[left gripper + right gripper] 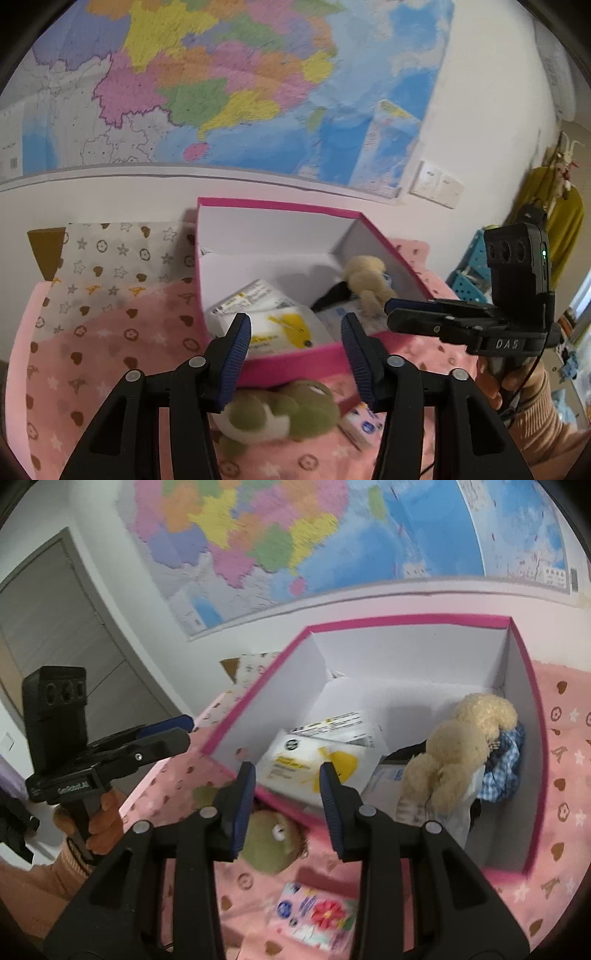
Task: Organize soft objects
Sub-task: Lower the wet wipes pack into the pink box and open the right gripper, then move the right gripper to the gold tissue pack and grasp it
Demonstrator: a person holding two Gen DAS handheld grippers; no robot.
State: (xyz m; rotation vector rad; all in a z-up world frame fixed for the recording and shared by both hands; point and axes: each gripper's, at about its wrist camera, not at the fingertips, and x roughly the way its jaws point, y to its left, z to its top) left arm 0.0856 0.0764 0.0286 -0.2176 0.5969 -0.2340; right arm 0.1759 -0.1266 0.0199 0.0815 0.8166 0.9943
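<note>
1. Already in the pink box (532,686): a cream plush toy (454,753) against the right wall, a blue checked cloth (506,771) tucked behind it, something dark beneath, and white wipe packs (314,764) toward the near-left part.
2. Same contents from the left wrist: box (280,208), cream plush toy (365,277), wipe packs (273,325).
3. Left outside, on the pink bed cover (565,775): a green plush toy (269,842) touching the box's near wall, and a flowered tissue pack (317,915) just beside it, nearer the camera.
4. Green plush toy (280,410) below and between the left fingers in the left view; tissue pack (360,424) to its right.
5. Left gripper (295,354): jaws spread wide, nothing between them, poised above the green toy.
6. Right gripper (288,805): jaws spread as well, empty, aimed at the box's near wall, green toy just below. In the left view the same tool (424,314) reads side-on, so nothing about its opening shows there.
7. Progress, judged roughly: well past halfway, several soft things boxed, two visible things left out.
8. Likely step in hand: reaching for the green toy, then a lift over the near wall into the free space at the box's far end.
9. After that, probably the tissue pack, if counted among the soft things.
10. Risk: near wall close to the toy, so little room for a finger on that side.
</note>
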